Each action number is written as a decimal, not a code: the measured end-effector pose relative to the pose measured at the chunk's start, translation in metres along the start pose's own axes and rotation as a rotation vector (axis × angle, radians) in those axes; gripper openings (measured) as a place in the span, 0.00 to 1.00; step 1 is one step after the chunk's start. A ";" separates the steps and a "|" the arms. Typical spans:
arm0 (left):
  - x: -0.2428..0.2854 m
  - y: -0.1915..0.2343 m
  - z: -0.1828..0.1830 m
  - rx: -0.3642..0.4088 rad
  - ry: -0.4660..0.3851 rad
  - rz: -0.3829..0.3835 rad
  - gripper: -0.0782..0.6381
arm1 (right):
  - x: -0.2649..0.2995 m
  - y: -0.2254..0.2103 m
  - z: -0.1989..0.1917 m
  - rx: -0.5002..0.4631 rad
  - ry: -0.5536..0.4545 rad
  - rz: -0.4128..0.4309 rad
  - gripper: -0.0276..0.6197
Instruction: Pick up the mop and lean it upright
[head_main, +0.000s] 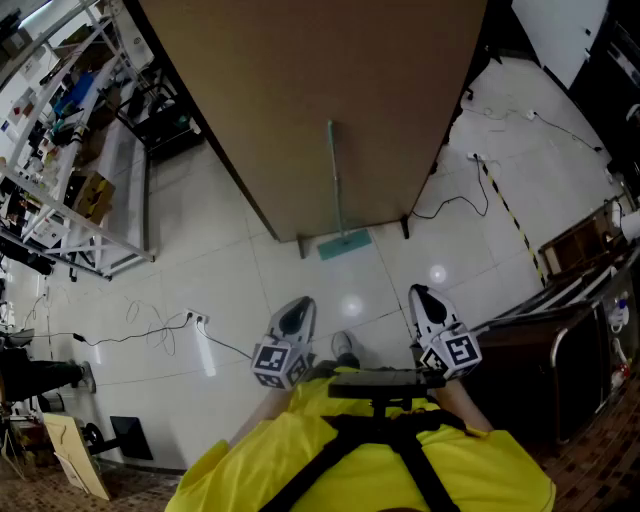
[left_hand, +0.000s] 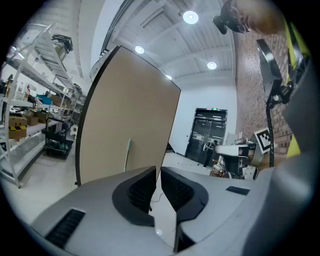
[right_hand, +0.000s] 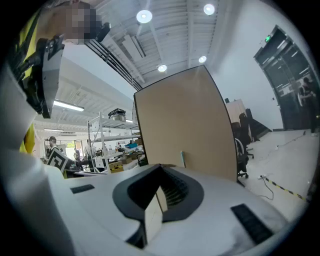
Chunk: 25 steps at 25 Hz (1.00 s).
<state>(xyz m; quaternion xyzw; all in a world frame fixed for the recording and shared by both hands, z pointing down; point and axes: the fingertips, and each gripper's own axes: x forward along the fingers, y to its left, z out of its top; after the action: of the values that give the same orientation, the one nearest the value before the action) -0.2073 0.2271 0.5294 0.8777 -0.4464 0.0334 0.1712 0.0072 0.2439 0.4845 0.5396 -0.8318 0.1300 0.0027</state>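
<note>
The mop (head_main: 336, 190) stands upright, its pale green handle leaning on a big brown board (head_main: 320, 90) and its teal head (head_main: 345, 243) on the white floor. My left gripper (head_main: 297, 307) and right gripper (head_main: 421, 294) hang low and close to my body, well short of the mop and apart from it. The left gripper view has the mop handle (left_hand: 127, 155) far beyond the left gripper (left_hand: 158, 169), whose jaws are shut with nothing in them. In the right gripper view the right gripper (right_hand: 159, 167) is shut and empty, and the mop handle (right_hand: 183, 159) shows behind it.
Metal shelving (head_main: 75, 160) full of boxes runs along the left. Cables and a power strip (head_main: 198, 320) lie on the tiles at the left, and more cable (head_main: 455, 205) and a striped floor strip (head_main: 512, 212) at the right. A dark cabinet (head_main: 545, 345) stands at my right.
</note>
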 end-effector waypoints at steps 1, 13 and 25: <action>0.009 0.007 0.006 0.007 -0.005 -0.005 0.14 | 0.012 -0.006 0.005 -0.004 -0.007 -0.008 0.05; 0.164 0.063 0.035 0.064 0.016 0.061 0.15 | 0.143 -0.120 0.025 0.076 0.002 -0.012 0.05; 0.470 0.204 0.051 0.015 0.003 0.299 0.32 | 0.297 -0.216 0.074 0.024 0.023 0.188 0.05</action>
<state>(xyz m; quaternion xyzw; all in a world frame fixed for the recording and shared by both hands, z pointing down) -0.0931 -0.2633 0.6357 0.8026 -0.5717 0.0631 0.1583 0.0870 -0.1214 0.5020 0.4577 -0.8771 0.1456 -0.0066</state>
